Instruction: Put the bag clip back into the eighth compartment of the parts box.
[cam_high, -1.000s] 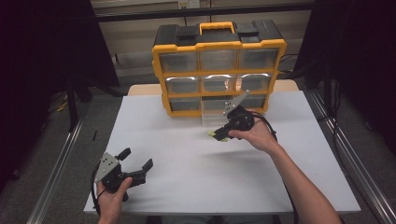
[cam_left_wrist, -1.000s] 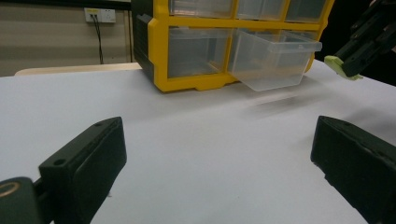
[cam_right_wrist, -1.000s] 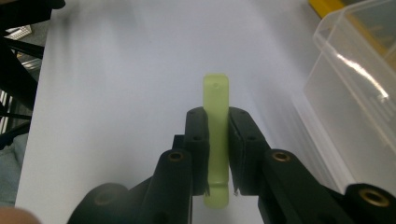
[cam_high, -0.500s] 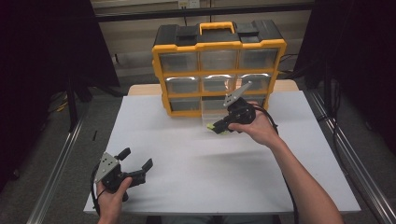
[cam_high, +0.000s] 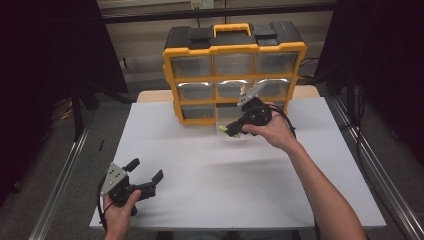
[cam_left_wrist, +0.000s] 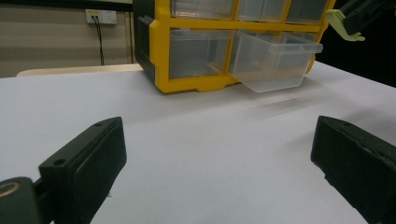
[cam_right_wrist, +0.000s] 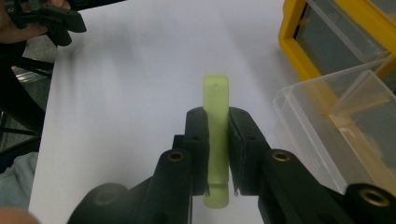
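Nearing open drawer's (cam_right_wrist: 336, 135) rim, stick (cam_right_wrist: 216, 135) clamped

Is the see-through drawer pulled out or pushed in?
Pulled out. The clear drawer sticks forward from the yellow organizer, past its neighbours; it looks empty.

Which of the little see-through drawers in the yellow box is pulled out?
The bottom-row middle drawer of the yellow organizer. It sticks out over the table beside the right gripper holding a light green piece; the other drawers sit flush.
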